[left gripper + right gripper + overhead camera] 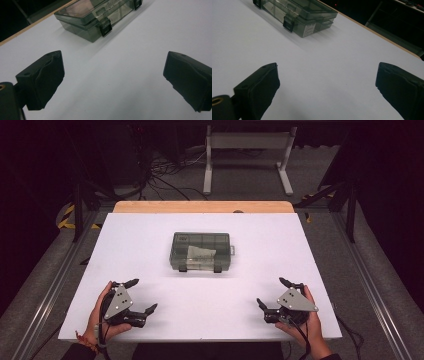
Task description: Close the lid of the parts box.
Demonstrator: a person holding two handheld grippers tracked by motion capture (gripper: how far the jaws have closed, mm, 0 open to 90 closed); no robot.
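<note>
Both hand-held grippers, left (141, 295) and right (272, 292), are resting near the counter (150, 245) front edge with jaws spread wide, gripping nothing. Mid-counter, well apart, the smoky compartment box (201, 251) is sitting closed (latches (217, 268) facing the person). Approach is pending; next, reaching those latches.

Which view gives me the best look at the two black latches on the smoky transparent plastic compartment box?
The left gripper view: one black latch sits close and sharp. The right gripper view shows a latch on the box smaller; the high view shows both tiny.
</note>
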